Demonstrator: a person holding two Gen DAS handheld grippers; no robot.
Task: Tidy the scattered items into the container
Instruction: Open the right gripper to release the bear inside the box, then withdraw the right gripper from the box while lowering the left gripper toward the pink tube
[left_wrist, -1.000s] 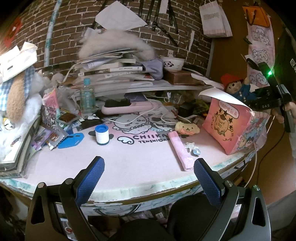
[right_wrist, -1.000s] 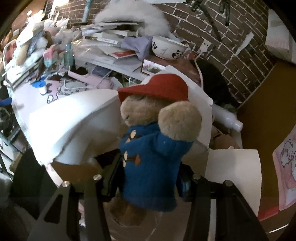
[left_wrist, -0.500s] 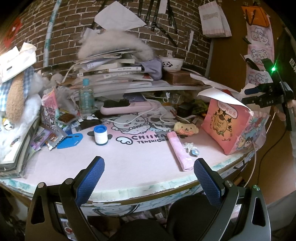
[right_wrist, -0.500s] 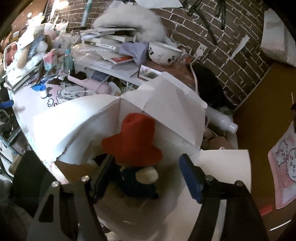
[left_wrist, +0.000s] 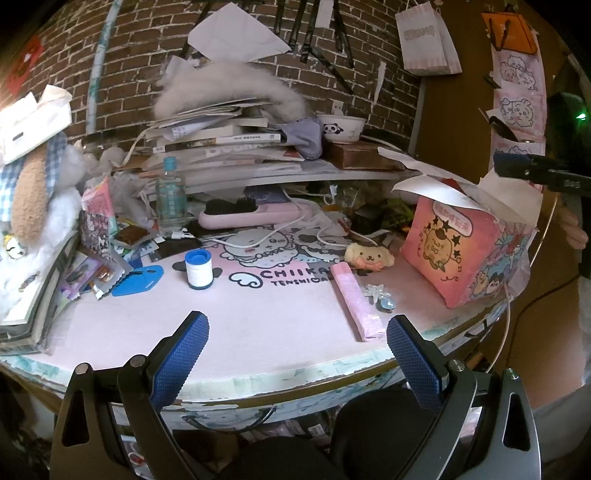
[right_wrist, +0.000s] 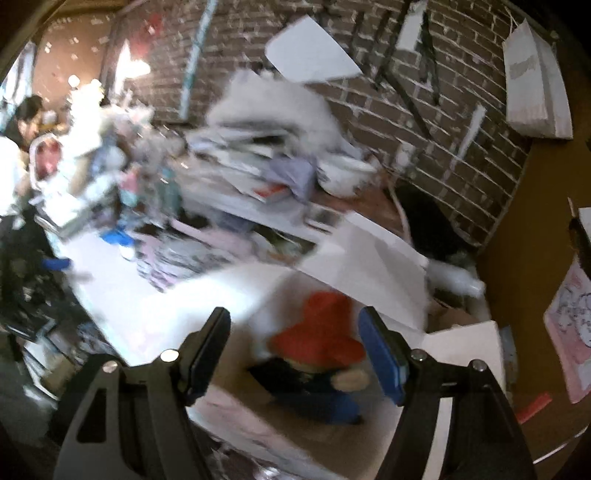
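The pink cartoon-printed box (left_wrist: 461, 251) with white flaps stands at the table's right edge. In the blurred right wrist view a bear toy with a red hat and blue coat (right_wrist: 317, 350) lies inside the box (right_wrist: 369, 266). My right gripper (right_wrist: 295, 354) is open and empty above it; it also shows in the left wrist view (left_wrist: 517, 168) over the box. My left gripper (left_wrist: 295, 354) is open and empty at the table's front edge. On the pink mat lie a yellow dog plush (left_wrist: 369, 254), a pink pouch (left_wrist: 354, 299), a star charm (left_wrist: 380, 295) and a tape roll (left_wrist: 198, 267).
A blue card (left_wrist: 138, 280), a pink hairbrush (left_wrist: 251, 216), a bottle (left_wrist: 170, 199) and stacked books (left_wrist: 221, 147) crowd the back and left. Plush toys and books (left_wrist: 33, 258) fill the left edge. A brick wall stands behind.
My right gripper opened and let the bear toy drop into the box, then rose above it. My left gripper stayed still.
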